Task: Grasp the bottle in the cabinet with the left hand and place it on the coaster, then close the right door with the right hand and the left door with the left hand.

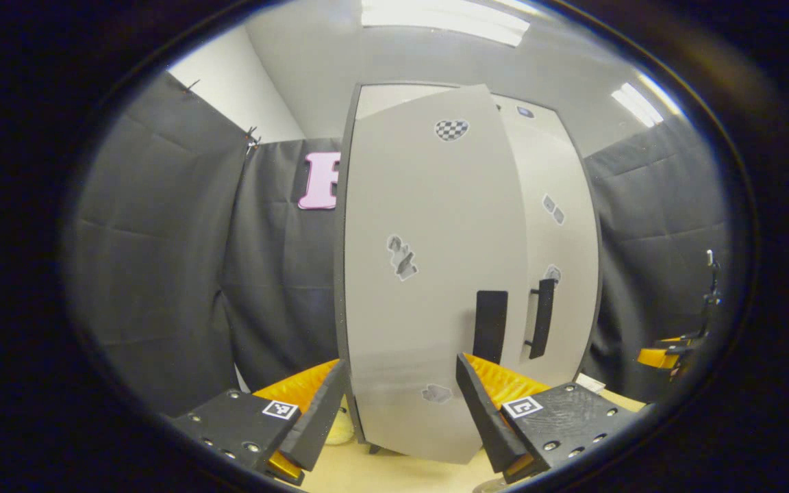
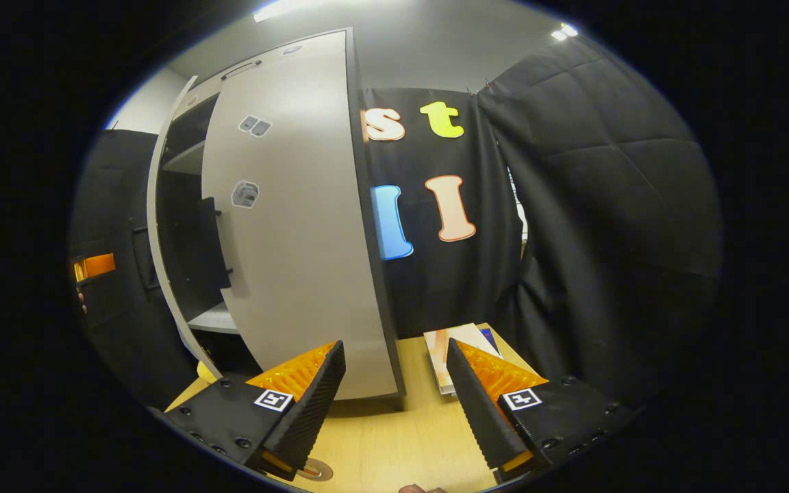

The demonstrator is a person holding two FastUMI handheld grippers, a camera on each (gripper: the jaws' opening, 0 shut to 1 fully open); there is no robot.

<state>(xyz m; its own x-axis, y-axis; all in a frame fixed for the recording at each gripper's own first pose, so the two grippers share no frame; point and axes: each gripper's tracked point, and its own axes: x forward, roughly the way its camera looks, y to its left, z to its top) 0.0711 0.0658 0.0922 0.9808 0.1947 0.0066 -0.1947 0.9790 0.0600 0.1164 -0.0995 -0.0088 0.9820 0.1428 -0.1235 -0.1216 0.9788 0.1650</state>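
Left gripper (image 1: pixel 394 411): fingers spread apart at the bottom of the left gripper view, grasping nothing, aimed at the face of the left door (image 1: pixel 429 274).
Left door: ajar, its free edge standing proud of the right door (image 1: pixel 559 226); its dark handle (image 1: pixel 490 325) sits just above the gripper's right-hand finger.
Right door: looks nearly flush with the cabinet front in the left gripper view; the right gripper view shows a gap between the doors opening onto dark shelves (image 2: pixel 189 205).
Right gripper (image 2: pixel 394 397): released, fingers wide, low over the table (image 2: pixel 394 445) near its front edge, holding nothing.
Bottle and coaster: neither can be made out, so whether the bottle is already placed cannot be told.
Risk, left door: a push far from the handle may swing it unevenly, or it could slam and rebound.
Risk, door order: if the right door is not fully home, the left door's edge could catch on it.
Risk, booklet (image 2: pixel 456 356): it lies near the cabinet's right foot; a low right gripper could nudge it.
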